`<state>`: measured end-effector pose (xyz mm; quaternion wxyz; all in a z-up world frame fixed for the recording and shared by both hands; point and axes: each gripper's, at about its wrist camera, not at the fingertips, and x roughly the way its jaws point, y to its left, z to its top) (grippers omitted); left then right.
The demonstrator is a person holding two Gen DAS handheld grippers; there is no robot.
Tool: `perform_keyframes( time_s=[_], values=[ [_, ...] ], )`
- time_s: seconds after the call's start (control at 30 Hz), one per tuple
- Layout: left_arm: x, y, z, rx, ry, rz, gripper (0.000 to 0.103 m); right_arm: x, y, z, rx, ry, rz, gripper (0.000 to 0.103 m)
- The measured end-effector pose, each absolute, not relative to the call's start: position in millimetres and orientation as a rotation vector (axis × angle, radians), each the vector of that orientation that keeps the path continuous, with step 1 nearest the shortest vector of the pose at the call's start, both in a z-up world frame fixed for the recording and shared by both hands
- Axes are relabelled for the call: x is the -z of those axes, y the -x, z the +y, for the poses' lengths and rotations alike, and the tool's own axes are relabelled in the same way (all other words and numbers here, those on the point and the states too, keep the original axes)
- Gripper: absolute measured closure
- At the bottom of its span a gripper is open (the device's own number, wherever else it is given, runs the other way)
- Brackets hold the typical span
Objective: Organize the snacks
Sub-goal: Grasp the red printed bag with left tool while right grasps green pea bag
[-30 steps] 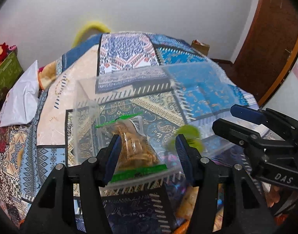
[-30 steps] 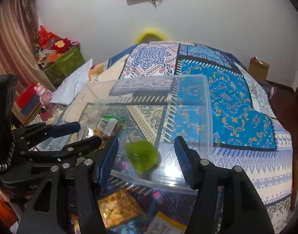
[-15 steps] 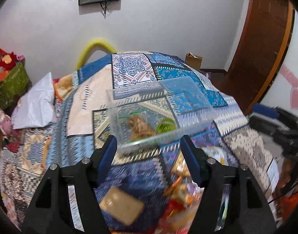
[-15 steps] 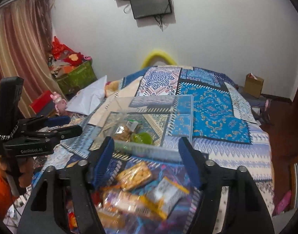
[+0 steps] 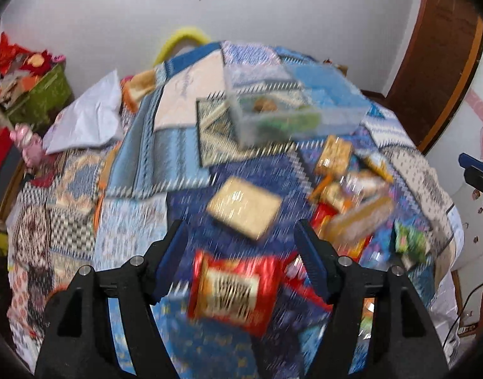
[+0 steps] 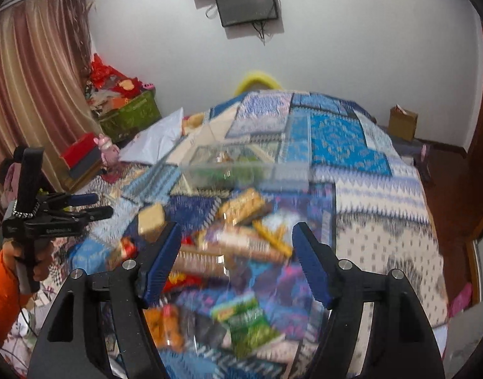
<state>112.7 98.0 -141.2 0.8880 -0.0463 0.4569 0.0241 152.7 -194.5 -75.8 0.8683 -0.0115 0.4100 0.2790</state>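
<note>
Left wrist view is showing a patterned bedspread (image 5: 140, 158) lying below a white wall (image 5: 273, 9), a clear bin (image 5: 292, 107) sitting mid-bed. Snacks (image 5: 345, 195) are lying scattered near the bin. Left gripper (image 5: 241, 259) and right gripper (image 6: 236, 255) are hovering open, holding nothing, jaws having just been widening.

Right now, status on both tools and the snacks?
Left tool open, empty. Right tool open, empty. Clear bin holds two packets; snack pile still loose. Nothing blocking.
</note>
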Motion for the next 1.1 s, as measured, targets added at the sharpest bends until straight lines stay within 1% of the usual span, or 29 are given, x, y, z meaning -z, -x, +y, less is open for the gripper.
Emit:
perform_keyframes(
  time_s=[0.2,0.33,0.6,0.8,0.93,1.0,1.03,1.1],
  values=[
    [178,-89,97,-0.041,0.110,1.013,0.034,107,-135,-199,-0.566,0.033,0.932,0.033],
    [193,-80,94,-0.009,0.158,1.022,0.034,126,-125,-199,-0.559,0.037,0.971,0.033],
    [222,-85,88,-0.030,0.129,1.087,0.034,169,-125,-192,-0.574,0.066,1.089,0.033],
    [231,-97,98,-0.089,0.136,1.085,0.033,182,-125,-189,-0.562,0.111,1.103,0.033],
    [237,-106,94,-0.114,0.090,1.073,0.033,190,-127,-188,-0.552,0.128,1.116,0.033],
    [241,-109,100,-0.106,0.131,1.072,0.032,191,-128,-188,-0.550,0.125,1.109,0.034],
    [242,-109,104,-0.102,0.161,1.066,0.032,191,-128,-188,-0.548,0.127,1.105,0.034],
    [244,-109,111,-0.096,0.211,1.061,0.034,190,-130,-187,-0.541,0.136,1.098,0.043]
  ],
)
